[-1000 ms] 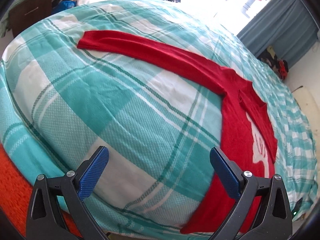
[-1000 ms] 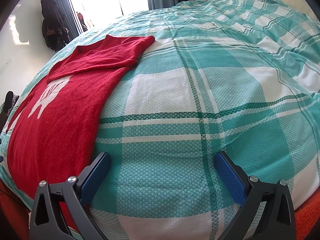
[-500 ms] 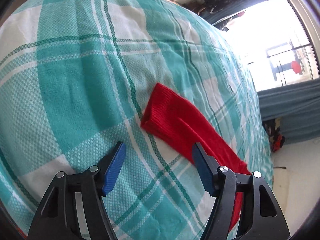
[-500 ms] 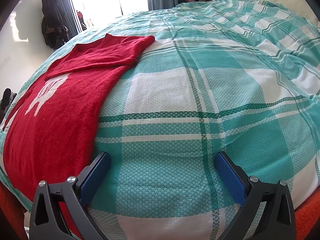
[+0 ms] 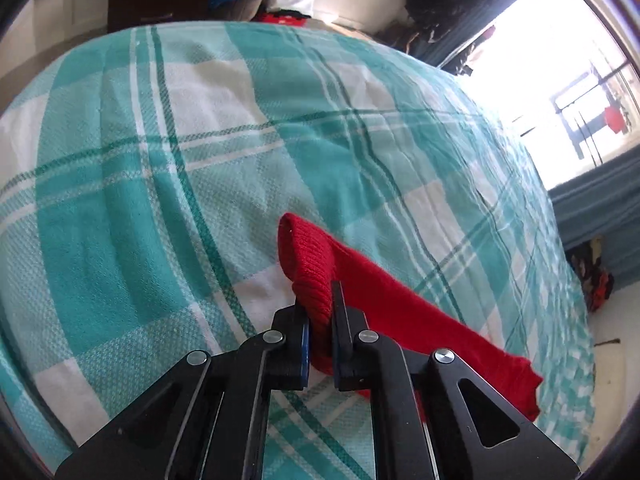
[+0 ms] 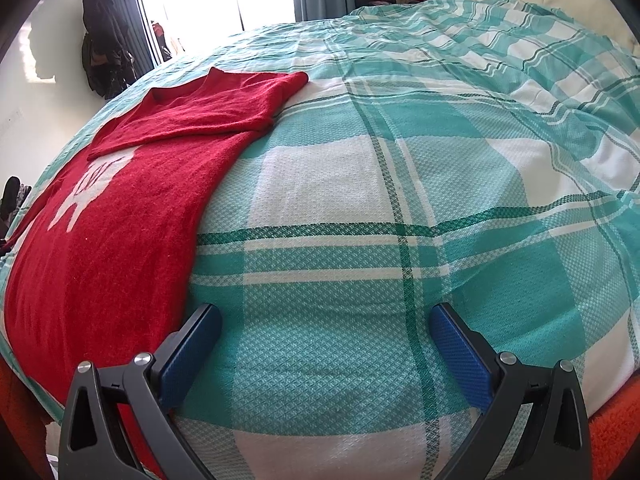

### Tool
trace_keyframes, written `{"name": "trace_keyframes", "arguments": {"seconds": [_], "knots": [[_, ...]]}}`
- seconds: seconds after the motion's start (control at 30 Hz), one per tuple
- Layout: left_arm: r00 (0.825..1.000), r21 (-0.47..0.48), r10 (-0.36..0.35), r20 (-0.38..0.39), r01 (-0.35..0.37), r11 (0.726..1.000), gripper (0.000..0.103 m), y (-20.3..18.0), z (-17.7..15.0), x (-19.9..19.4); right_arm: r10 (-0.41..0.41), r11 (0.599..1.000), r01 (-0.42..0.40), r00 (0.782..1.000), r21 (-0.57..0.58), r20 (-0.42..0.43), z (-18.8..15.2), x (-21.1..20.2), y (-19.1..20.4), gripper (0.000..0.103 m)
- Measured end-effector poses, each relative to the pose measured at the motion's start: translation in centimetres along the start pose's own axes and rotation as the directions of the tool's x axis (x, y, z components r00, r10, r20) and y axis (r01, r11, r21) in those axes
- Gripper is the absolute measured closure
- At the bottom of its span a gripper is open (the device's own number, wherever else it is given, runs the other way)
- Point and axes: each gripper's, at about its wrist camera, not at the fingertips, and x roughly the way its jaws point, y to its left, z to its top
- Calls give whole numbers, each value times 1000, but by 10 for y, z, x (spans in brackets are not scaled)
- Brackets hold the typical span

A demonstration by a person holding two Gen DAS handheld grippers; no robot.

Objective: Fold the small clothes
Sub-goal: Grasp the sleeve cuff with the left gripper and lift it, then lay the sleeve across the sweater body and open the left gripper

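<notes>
One red sweater (image 6: 120, 220): left tool (image 5: 320, 320) pinches its cuff (image 5: 308, 264), right tool (image 6: 324, 344) gapes.

Bright daylight, window (image 5: 592, 92) blown out (fisheye edges warped).

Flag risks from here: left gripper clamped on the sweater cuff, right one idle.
1. The left gripper pinches only the ribbed cuff of the red sweater; the knit may stretch or slip out when pulled.
2. The right gripper is open over the plaid bedspread, not pinning the body, so carrying the sleeve across could drag the whole sweater and undo the folded sleeve.
</notes>
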Motion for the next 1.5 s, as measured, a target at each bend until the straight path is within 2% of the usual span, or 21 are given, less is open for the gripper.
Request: {"name": "trace_keyframes", "arguments": {"seconds": [0.1, 0.2, 0.3, 0.43, 0.5, 0.57, 0.6, 0.63, 0.7, 0.77, 0.9, 0.97, 1.07, 1.17, 1.27, 1.3, 1.33, 1.37, 1.4, 1.43, 1.5], "knots": [[997, 217, -33, 70, 17, 976, 97, -79, -6, -42, 3, 1000, -3, 1000, 1, -1, 0, 0, -1, 0], [986, 408, -154, 67, 114, 906, 97, -182, -28, -78, 13, 1000, -13, 1000, 4, -6, 1, 1, -2, 0], [956, 568, -293, 14, 234, 789, 97, -287, -78, -108, 21, 1000, -21, 1000, 11, -14, 2, 2, -3, 0], [908, 738, -405, -105, 344, 581, 97, -394, -186, -125, 27, 1000, -27, 999, 14, -18, 3, 3, -4, 0], [907, 802, -371, -200, 370, 470, 87, -425, -252, -108, 33, 999, -32, 999, 15, -21, 3, 3, -4, 0], [935, 854, -242, -261, 340, 393, 42, -430, -319, -74, 37, 999, -37, 999, 16, -23, 3, 3, -5, 0], [945, 873, -176, -275, 323, 366, 40, -420, -350, -60, 39, 999, -38, 999, 16, -24, 3, 3, -5, 0], [945, 883, -131, -299, 326, 337, 46, -403, -373, -49, 40, 999, -40, 999, 16, -25, 3, 3, -5, 0], [929, 882, -85, -361, 370, 291, 55, -357, -401, -44, 45, 999, -45, 999, 16, -26, 3, 3, -6, 0], [929, 878, -70, -364, 367, 307, 55, -307, -396, -51, 54, 998, -54, 998, 16, -24, 3, 2, -6, 0], [972, 867, -60, -228, 230, 443, 53, -240, -314, -52, 63, 998, -63, 998, 10, -21, 1, 2, -7, 0], [989, 872, -40, -144, 146, 467, 49, -221, -272, -45, 64, 998, -64, 998, 9, -22, 1, 3, -7, 0], [994, 909, 28, -108, 87, 408, 49, -219, -242, -19, 62, 998, -61, 998, 11, -24, 2, 4, -7, 0], [996, 953, 41, -84, 69, 295, 42, -236, -251, 9, 54, 998, -54, 998, 12, -22, 2, 5, -6, 0], [998, 976, 26, 64, -69, 207, 30, -256, -264, 28, 51, 999, -51, 999, 12, -18, 2, 5, -5, 0], [994, 974, 21, 103, -105, 202, 38, -258, -262, 31, 51, 999, -51, 999, 12, -18, 2, 5, -5, 0], [991, 965, 36, 126, -131, 229, 83, -258, -255, 35, 51, 999, -50, 999, 12, -18, 2, 5, -5, 0], [994, 949, 60, 90, -104, 297, 96, -253, -242, 39, 50, 999, -50, 999, 11, -18, 2, 5, -5, 0], [996, 922, 57, 70, -87, 376, 97, -245, -229, 38, 49, 999, -48, 999, 11, -17, 2, 5, -5, 0], [996, 900, 48, 71, -84, 427, 97, -236, -219, 35, 47, 999, -47, 999, 10, -17, 2, 5, -5, 0], [997, 872, 48, 66, -81, 483, 97, -220, -208, 32, 46, 999, -46, 999, 9, -16, 2, 6, -5, 0]]}}
